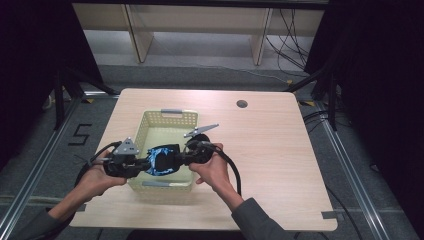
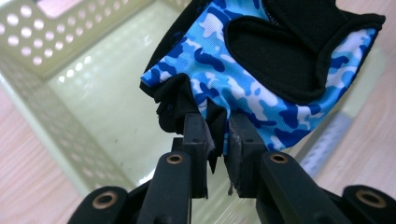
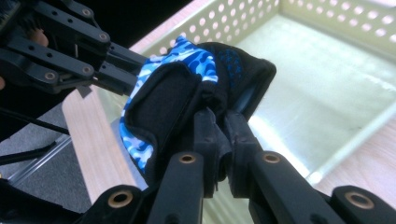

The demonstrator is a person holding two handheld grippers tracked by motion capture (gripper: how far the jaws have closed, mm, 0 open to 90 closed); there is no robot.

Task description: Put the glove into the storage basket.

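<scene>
Two tools, the left tool (image 1: 145, 165) and right tool (image 1: 184, 159), each clamped on an edge of a blue camouflage glove (image 1: 162, 160), hold it above the basket (image 1: 165, 116) near the desk's (image 1: 270, 150) front, drop not yet made.

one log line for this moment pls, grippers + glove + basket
left gripper: shut on glove edge | right gripper: shut on opposite edge | glove: blue camo, held over basket | table: wood
</scene>
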